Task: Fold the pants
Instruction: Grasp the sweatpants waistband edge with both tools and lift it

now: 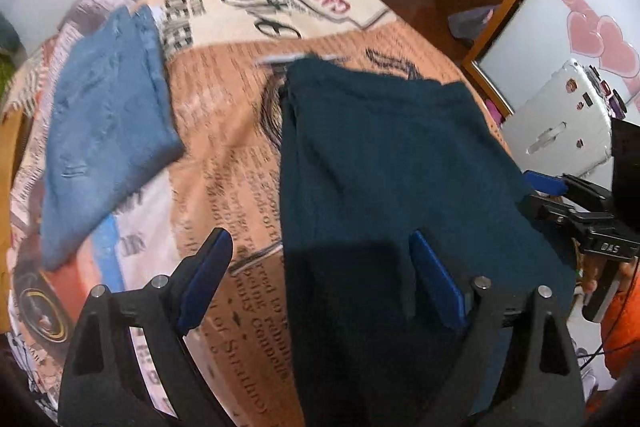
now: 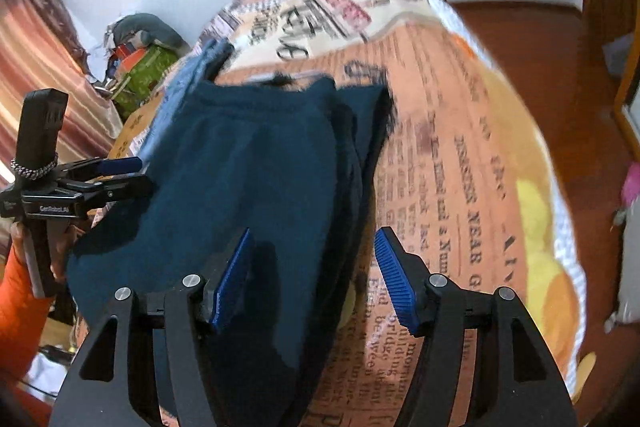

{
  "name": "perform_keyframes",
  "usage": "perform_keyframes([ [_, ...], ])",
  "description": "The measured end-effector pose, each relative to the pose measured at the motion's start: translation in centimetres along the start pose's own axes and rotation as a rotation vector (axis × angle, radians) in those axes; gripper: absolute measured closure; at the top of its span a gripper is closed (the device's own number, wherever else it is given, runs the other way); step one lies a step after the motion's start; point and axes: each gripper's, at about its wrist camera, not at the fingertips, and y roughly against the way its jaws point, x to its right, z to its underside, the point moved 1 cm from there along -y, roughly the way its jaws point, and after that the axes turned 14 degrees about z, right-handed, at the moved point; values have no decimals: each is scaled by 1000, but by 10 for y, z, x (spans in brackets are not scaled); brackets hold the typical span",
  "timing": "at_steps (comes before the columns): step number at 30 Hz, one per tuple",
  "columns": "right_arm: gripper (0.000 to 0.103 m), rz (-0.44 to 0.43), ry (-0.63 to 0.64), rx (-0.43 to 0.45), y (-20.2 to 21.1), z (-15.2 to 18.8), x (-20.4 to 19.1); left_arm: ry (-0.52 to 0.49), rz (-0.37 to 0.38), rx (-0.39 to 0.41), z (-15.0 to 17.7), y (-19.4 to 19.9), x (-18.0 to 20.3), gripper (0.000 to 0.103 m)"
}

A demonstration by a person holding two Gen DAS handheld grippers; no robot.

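Where dark pants (image 1: 400,163) lie, newsprint bedspread (image 2: 460,187), "NEAR" legible.

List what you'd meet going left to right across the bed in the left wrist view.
Light blue jeans → bare stretch of newspaper-print bedspread → dark teal pants → the right gripper at the bed's edge.
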Motion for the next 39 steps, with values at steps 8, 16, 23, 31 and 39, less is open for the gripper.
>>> perform_keyframes([
  [8, 30, -56, -25, -55, -25, 2, 4, 11, 110, -130, -10, -28, -6, 10],
  [16, 27, -150, -51, -109, -42, -2, 8, 60, 205, -162, -16, -47, -17, 3],
  [23, 23, -220, -62, -142, -55, -12, 9, 60, 230, -180, -27, -55, -19, 1],
  [31, 32, -203, -70, -124, -53, -17, 6, 80, 264, -164, -44, -66, -20, 1],
  [39, 52, -164, -23, -82, -42, -21, 2, 46, 217, -131, -49, -62, -10, 25],
])
